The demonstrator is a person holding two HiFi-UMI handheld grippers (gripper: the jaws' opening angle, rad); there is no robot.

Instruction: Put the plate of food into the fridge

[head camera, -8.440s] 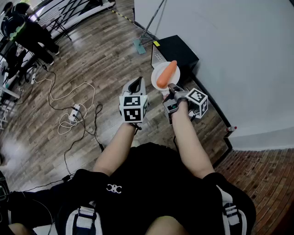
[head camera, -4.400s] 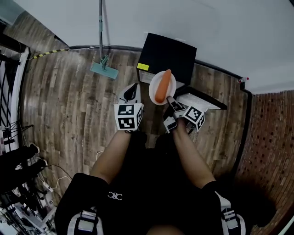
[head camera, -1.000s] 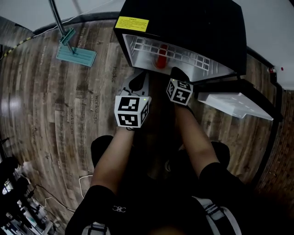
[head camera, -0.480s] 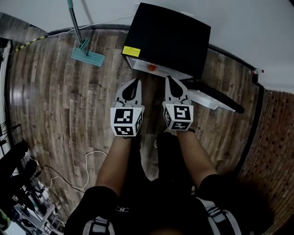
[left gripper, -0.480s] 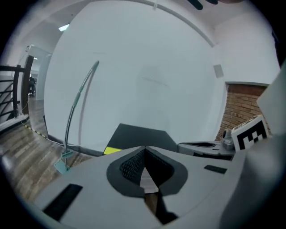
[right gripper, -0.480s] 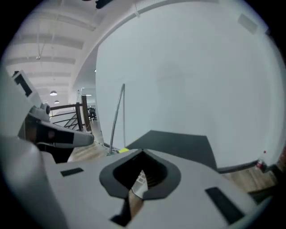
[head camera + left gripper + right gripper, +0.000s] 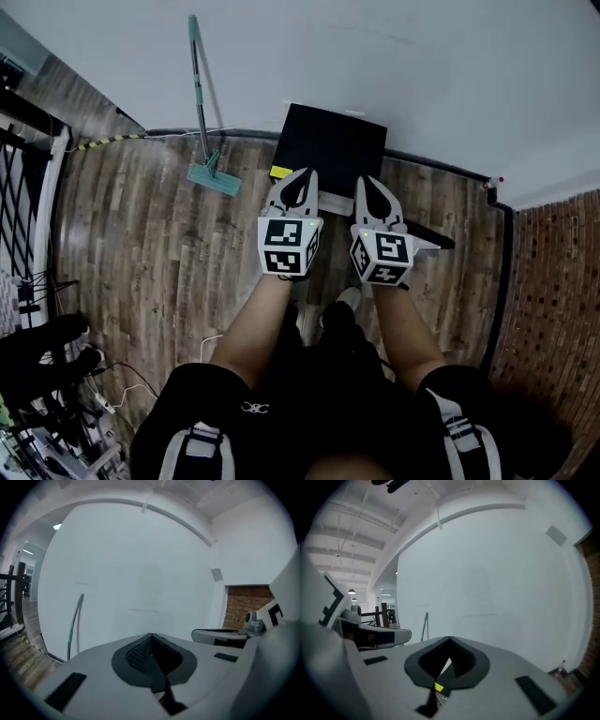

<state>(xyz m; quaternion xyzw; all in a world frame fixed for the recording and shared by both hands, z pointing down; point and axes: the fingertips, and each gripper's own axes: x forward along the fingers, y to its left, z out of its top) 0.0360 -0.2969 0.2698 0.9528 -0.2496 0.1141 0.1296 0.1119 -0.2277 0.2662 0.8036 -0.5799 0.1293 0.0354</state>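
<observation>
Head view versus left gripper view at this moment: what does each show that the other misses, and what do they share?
Only the head view shows the black fridge, the wooden floor and the person's arms. Only the left gripper view shows the left gripper close up, its jaws pressed together with nothing between them. Both show the mop, the white wall, the right gripper and brickwork.
</observation>
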